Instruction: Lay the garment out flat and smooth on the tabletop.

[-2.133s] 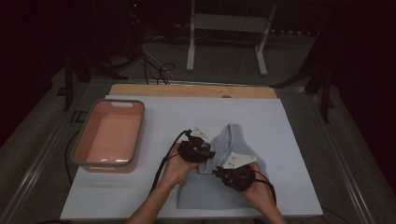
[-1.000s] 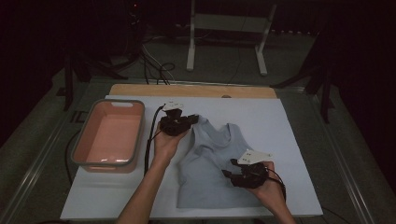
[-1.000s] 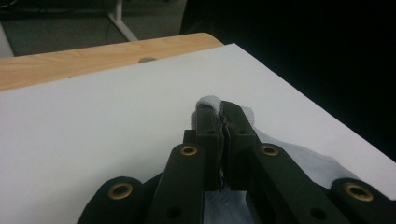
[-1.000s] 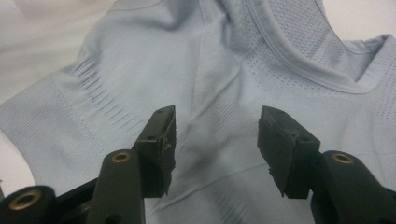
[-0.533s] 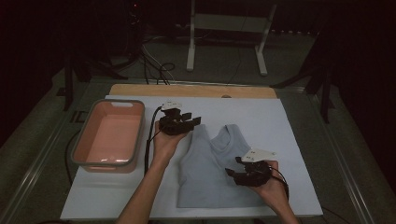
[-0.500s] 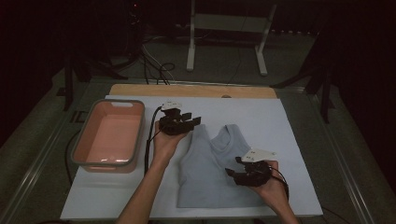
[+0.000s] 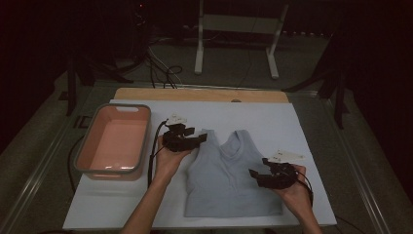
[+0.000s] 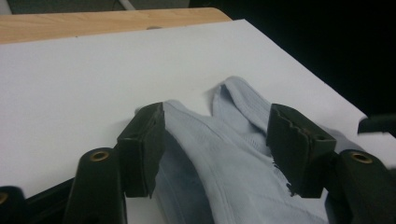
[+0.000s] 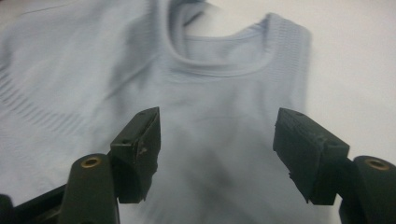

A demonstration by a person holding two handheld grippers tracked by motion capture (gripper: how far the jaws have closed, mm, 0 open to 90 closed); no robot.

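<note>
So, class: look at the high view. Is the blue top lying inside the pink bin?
No, the top lies spread flat on the white table, to the right of the bin, whose inside holds nothing.

The left gripper (image 8: pixel 215 149) has just been opening its jaws, which now stand apart over a pale blue top (image 8: pixel 224 172). One shoulder strap (image 8: pixel 187 121) runs from the left jaw's tip down between the jaws, not pinched, and the other lies just ahead of the right jaw. Beyond them is a white mat (image 8: pixel 93 79), then a wooden edge (image 8: pixel 70 25).
</note>
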